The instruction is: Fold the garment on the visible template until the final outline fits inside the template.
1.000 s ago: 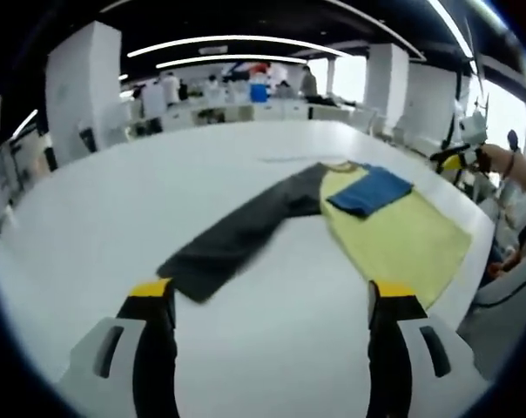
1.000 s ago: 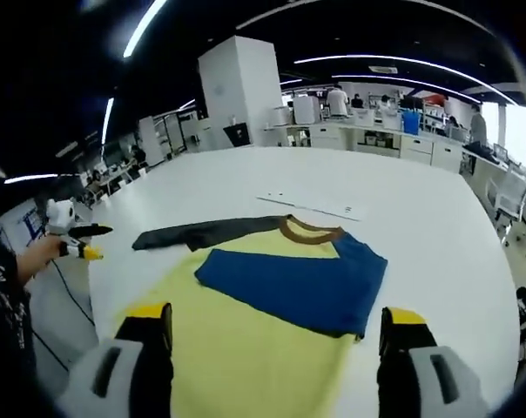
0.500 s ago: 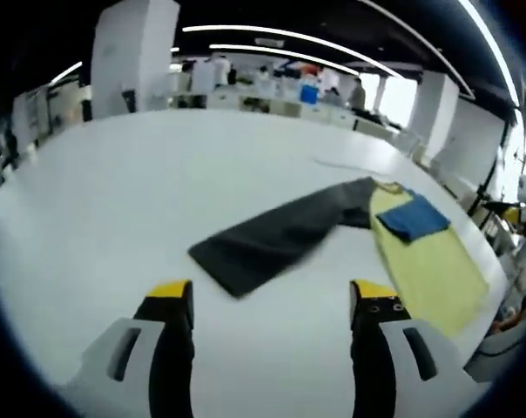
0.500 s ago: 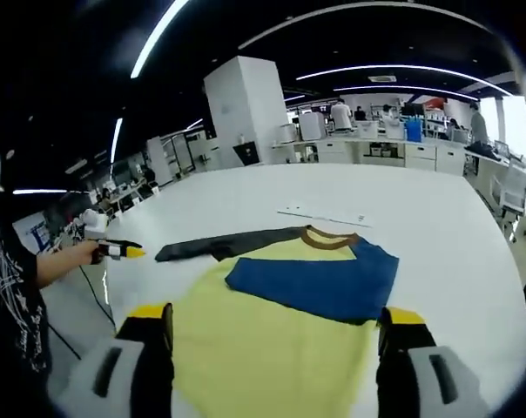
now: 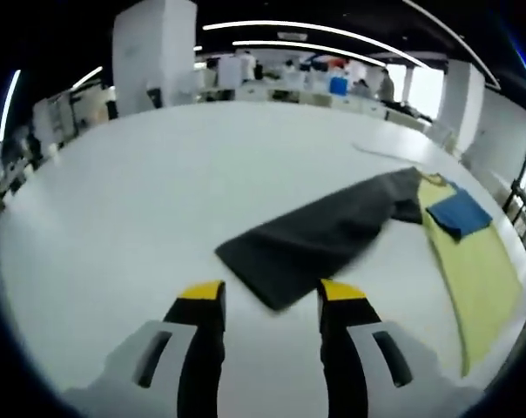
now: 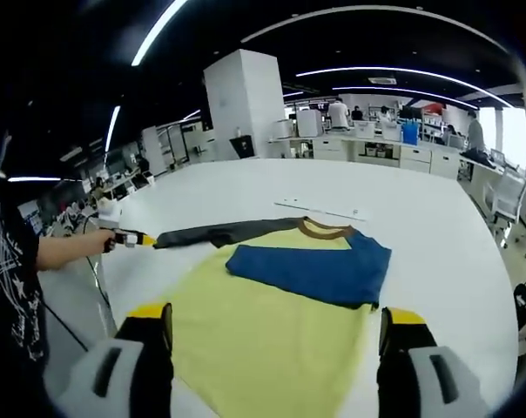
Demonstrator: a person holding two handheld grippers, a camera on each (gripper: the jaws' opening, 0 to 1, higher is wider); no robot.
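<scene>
A garment lies flat on the white table [image 6: 437, 226]: yellow body [image 6: 263, 331], brown collar [image 6: 322, 229], a blue sleeve [image 6: 311, 266] folded across the chest, and a dark grey sleeve [image 5: 320, 239] stretched out sideways. My left gripper [image 5: 272, 292] is open with its jaws narrowed, and the grey sleeve's cuff end lies right at its yellow fingertips [image 5: 202, 290]. The right gripper view shows the same left gripper [image 6: 134, 239], in a hand, at the grey sleeve's [image 6: 215, 233] tip. My right gripper [image 6: 276, 318] is wide open above the yellow hem, holding nothing.
A thin pale strip with small marks [image 6: 320, 209] lies on the table beyond the collar. The table edge runs close along the yellow hem, with a person's dark sleeve [image 6: 10, 287] at the left. Pillars, desks and people stand far behind.
My left gripper has come in close to the grey sleeve's cuff and its jaws have narrowed. The right gripper has stayed wide open over the hem.
</scene>
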